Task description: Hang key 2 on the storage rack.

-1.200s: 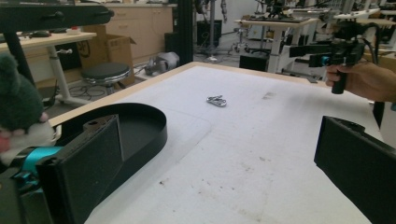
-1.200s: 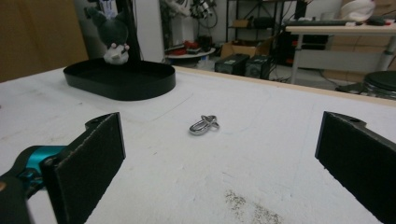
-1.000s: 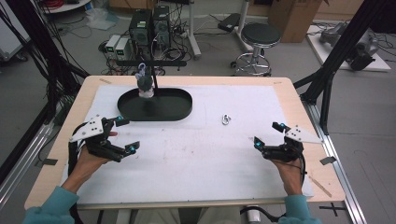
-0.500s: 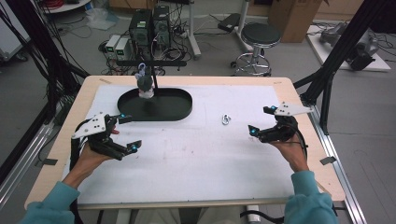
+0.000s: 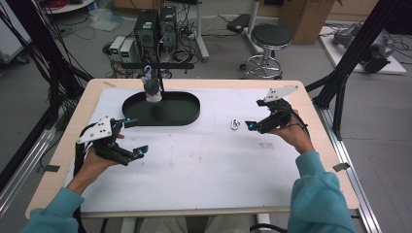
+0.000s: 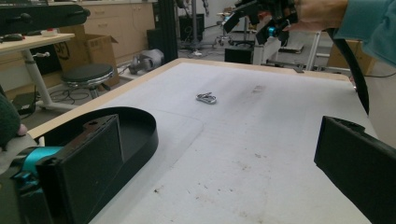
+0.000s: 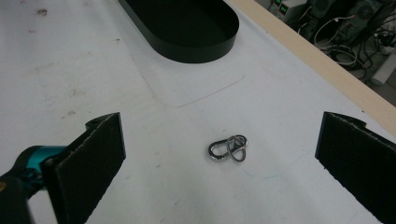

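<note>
Silver metal carabiner clip (image 7: 229,148), shiny, lies between the right gripper's (image 7: 219,172) matte black jaws, which carry a teal-blue part at the near jaw's base. White table cover (image 7: 70,70) under it, marked with brown smudges and a thin grey curved line. Black oval tray (image 7: 187,28) beyond the jaws. Pale wood table edge (image 7: 317,70) past the far jaw. Left gripper (image 5: 127,138): black, teal tips, grey plate. Sleeves (image 5: 318,194) teal.

Bright, even overhead light; soft shadows, mild blur, near tongs unfocused.
</note>
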A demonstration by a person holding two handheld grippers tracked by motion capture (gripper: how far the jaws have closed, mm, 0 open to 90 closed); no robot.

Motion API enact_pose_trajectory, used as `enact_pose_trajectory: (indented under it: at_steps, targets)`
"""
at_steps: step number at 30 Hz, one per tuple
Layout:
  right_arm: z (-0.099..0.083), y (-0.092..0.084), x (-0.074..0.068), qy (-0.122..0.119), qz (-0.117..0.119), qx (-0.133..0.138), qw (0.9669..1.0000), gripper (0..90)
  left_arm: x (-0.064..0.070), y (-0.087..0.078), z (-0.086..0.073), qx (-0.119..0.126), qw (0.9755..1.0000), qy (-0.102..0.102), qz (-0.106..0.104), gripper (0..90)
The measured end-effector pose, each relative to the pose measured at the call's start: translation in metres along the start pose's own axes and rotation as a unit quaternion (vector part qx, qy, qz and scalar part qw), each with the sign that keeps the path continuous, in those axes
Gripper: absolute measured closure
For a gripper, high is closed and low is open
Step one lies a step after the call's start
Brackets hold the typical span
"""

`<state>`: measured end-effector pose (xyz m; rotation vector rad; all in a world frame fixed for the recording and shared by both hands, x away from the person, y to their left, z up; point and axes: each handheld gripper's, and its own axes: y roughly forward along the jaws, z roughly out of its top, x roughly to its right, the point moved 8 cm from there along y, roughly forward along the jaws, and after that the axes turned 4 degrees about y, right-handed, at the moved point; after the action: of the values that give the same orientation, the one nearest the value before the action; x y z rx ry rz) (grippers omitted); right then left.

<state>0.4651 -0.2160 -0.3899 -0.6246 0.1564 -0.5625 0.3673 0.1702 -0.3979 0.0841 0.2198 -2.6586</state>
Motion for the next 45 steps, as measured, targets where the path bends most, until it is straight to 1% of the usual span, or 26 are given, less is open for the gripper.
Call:
enact_pose_trajectory:
  at_steps: [1, 3, 4, 5, 6, 8, 11, 12, 14, 20, 21, 24, 25, 26, 27, 28, 29, 30, 32, 33, 35, 38, 40, 44, 45]
  targets:
    - [0.002, 0.003, 0.0, -0.003, 0.002, -0.007, 1.0, 0.8, 0.0, 0.0, 0.0, 0.001, 1.0, -0.002, 0.0, 1.7]
    - [0.004, 0.01, 0.001, -0.019, 0.0, -0.022, 0.9996, 0.8, -0.001, 0.0, 0.0, 0.0, 1.0, -0.001, 0.002, 1.7]
    - [0.006, 0.013, 0.002, -0.022, -0.002, -0.024, 0.9995, 0.8, -0.001, -0.001, 0.0, -0.002, 1.0, 0.0, 0.002, 1.7]
    - [0.007, 0.016, 0.002, -0.02, 0.004, -0.024, 0.9995, 0.8, -0.001, -0.001, 0.0, -0.001, 1.0, 0.001, 0.003, 1.7]
    - [0.007, 0.02, 0.002, -0.017, 0.009, -0.03, 0.9994, 0.8, -0.002, -0.001, 0.0, -0.001, 1.0, 0.0, 0.004, 1.7]
    - [0.005, 0.025, 0.005, -0.021, 0.008, -0.044, 0.9988, 0.8, -0.001, -0.001, 0.0, 0.0, 1.0, 0.0, 0.004, 1.7]
    - [0.003, 0.033, 0.01, -0.014, 0.009, -0.05, 0.9986, 0.9, -0.002, -0.002, 0.001, 0.002, 1.0, 0.001, 0.004, 1.7]
    - [0.001, 0.036, 0.012, -0.016, 0.009, -0.055, 0.9983, 0.9, -0.002, -0.002, 0.001, 0.003, 1.0, 0.001, 0.005, 1.7]
    - [-0.003, 0.04, 0.015, -0.017, 0.015, -0.065, 0.9976, 4.5, -0.003, -0.002, 0.001, 0.004, 1.0, 0.001, 0.004, 1.7]
    - [-0.018, 0.057, 0.025, -0.019, 0.007, -0.104, 0.9943, 4.6, -0.004, -0.002, 0.001, 0.005, 1.0, 0.003, 0.006, 1.7]
    - [-0.02, 0.06, 0.026, -0.016, 0.005, -0.11, 0.9938, 4.6, -0.004, -0.002, 0.001, 0.005, 1.0, 0.003, 0.007, 1.7]
    - [-0.027, 0.067, 0.029, -0.016, -0.006, -0.13, 0.9914, 5.2, -0.004, -0.002, 0.001, 0.005, 1.0, 0.004, 0.008, 1.7]
    - [-0.028, 0.07, 0.03, -0.012, -0.008, -0.134, 0.9909, 5.2, -0.004, -0.002, 0.001, 0.006, 0.9999, 0.003, 0.008, 1.7]
    - [-0.03, 0.072, 0.031, -0.015, -0.009, -0.14, 0.99, 5.9, -0.004, -0.003, 0.001, 0.005, 0.9999, 0.002, 0.009, 1.7]
    - [-0.032, 0.074, 0.031, -0.016, -0.011, -0.146, 0.9892, 7.6, -0.005, -0.003, 0.002, 0.006, 0.9999, 0.004, 0.009, 1.7]
    - [-0.034, 0.076, 0.031, -0.019, -0.007, -0.151, 0.9883, 10.9, -0.004, -0.003, 0.002, 0.008, 0.9999, 0.003, 0.009, 1.7]
    - [-0.034, 0.077, 0.031, -0.02, -0.008, -0.153, 0.988, 15.6, -0.004, -0.003, 0.002, 0.008, 0.9999, 0.004, 0.009, 1.7]
    - [-0.035, 0.078, 0.031, -0.021, -0.01, -0.157, 0.9874, 16.0, -0.004, -0.003, 0.002, 0.008, 0.9999, 0.004, 0.009, 1.7]
    - [-0.035, 0.081, 0.03, -0.019, -0.006, -0.157, 0.9873, 16.2, -0.003, -0.003, 0.002, 0.007, 0.9999, 0.004, 0.008, 1.7]
    - [-0.036, 0.082, 0.03, -0.02, -0.008, -0.159, 0.987, 16.5, -0.003, -0.003, 0.002, 0.008, 0.9999, 0.005, 0.007, 1.7]
    - [-0.039, 0.084, 0.03, -0.024, -0.01, -0.169, 0.9853, 17.5, -0.003, -0.002, 0.002, 0.008, 0.9999, 0.005, 0.008, 1.7]
    - [-0.042, 0.086, 0.032, -0.028, -0.011, -0.178, 0.9836, 21.2, -0.003, -0.002, 0.002, 0.006, 0.9999, 0.005, 0.008, 1.7]
    - [-0.043, 0.087, 0.032, -0.026, -0.011, -0.179, 0.9834, 24.6, -0.002, -0.002, 0.002, 0.005, 1.0, 0.004, 0.006, 1.7]
    - [-0.043, 0.089, 0.032, -0.043, -0.015, -0.183, 0.982, 32.7, -0.002, -0.002, 0.002, 0.006, 1.0, 0.003, 0.005, 1.7]
    - [-0.043, 0.09, 0.032, -0.043, -0.017, -0.185, 0.9816, 34.9, -0.002, -0.002, 0.002, 0.007, 1.0, 0.003, 0.004, 1.7]
